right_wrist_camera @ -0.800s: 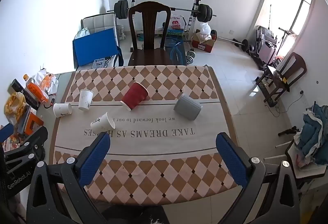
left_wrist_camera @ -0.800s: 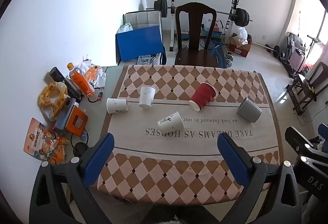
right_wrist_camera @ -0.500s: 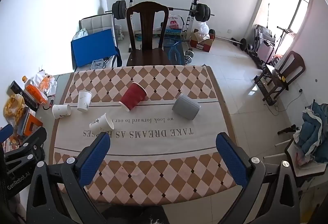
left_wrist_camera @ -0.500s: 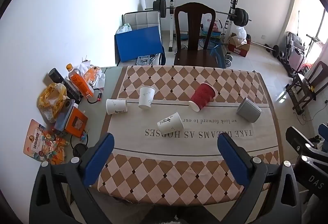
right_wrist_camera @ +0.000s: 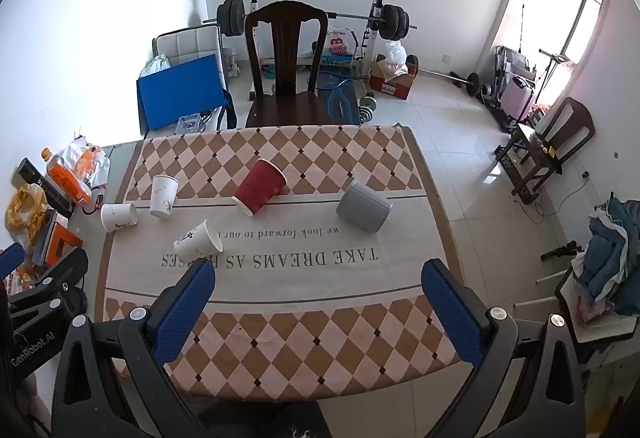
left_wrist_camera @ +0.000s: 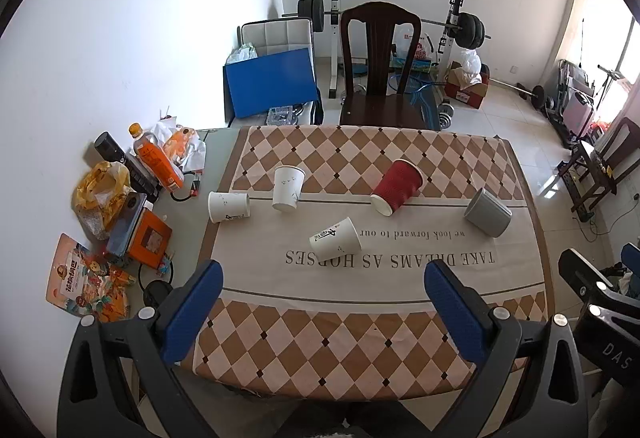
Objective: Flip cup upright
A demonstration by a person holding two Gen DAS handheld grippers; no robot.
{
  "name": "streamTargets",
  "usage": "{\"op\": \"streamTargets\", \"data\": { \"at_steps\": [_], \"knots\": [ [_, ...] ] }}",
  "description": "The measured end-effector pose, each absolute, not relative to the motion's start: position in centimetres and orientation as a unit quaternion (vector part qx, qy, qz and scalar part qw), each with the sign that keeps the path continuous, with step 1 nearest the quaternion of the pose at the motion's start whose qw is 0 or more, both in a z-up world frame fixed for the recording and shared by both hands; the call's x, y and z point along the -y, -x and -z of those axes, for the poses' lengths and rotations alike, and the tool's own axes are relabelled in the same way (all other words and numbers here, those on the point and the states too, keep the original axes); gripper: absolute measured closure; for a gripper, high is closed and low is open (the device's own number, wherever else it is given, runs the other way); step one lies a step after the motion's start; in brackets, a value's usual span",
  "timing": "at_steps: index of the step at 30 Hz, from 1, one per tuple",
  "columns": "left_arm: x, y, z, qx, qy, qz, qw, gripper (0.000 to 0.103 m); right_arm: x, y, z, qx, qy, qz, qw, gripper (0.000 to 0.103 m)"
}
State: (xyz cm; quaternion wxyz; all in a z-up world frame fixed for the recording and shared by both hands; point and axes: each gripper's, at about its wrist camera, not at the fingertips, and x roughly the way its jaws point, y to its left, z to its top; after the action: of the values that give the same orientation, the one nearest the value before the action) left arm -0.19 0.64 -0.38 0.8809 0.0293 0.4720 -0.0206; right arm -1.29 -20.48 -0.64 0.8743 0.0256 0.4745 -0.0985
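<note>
Several cups lie on the checkered tablecloth (left_wrist_camera: 360, 338). A red cup (left_wrist_camera: 396, 186) (right_wrist_camera: 260, 191) lies on its side at the middle. A grey cup (left_wrist_camera: 487, 212) (right_wrist_camera: 363, 206) lies tipped at the right. A white cup with black writing (left_wrist_camera: 335, 238) (right_wrist_camera: 198, 240) lies on its side nearest me. A second white cup (left_wrist_camera: 229, 206) (right_wrist_camera: 119, 216) lies on its side at the left. A third white cup (left_wrist_camera: 287, 187) (right_wrist_camera: 163, 189) stands mouth up. My left gripper (left_wrist_camera: 322, 308) and right gripper (right_wrist_camera: 320, 304) are open and empty, high above the table's near edge.
Clutter sits on the table's left edge: an orange bottle (left_wrist_camera: 154, 153), a yellow bag (left_wrist_camera: 102, 189), an orange box (left_wrist_camera: 150, 238) and a snack packet (left_wrist_camera: 86, 284). A dark wooden chair (left_wrist_camera: 378, 77) stands behind the table. Gym equipment (right_wrist_camera: 312, 21) lines the back wall.
Both cameras have shifted slightly; the table and cups sit a little lower and nearer in view. No cup has moved. Both grippers stay open.
</note>
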Motion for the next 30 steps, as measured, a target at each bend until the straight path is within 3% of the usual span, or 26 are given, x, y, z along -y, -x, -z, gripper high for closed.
{"op": "streamTargets", "data": {
  "at_steps": [30],
  "knots": [
    [-0.32, 0.27, -0.16, -0.475, -0.03, 0.027, 0.879, 0.0, 20.09, 1.75, 0.72, -0.475, -0.024, 0.1, 0.874, 0.0]
  ]
}}
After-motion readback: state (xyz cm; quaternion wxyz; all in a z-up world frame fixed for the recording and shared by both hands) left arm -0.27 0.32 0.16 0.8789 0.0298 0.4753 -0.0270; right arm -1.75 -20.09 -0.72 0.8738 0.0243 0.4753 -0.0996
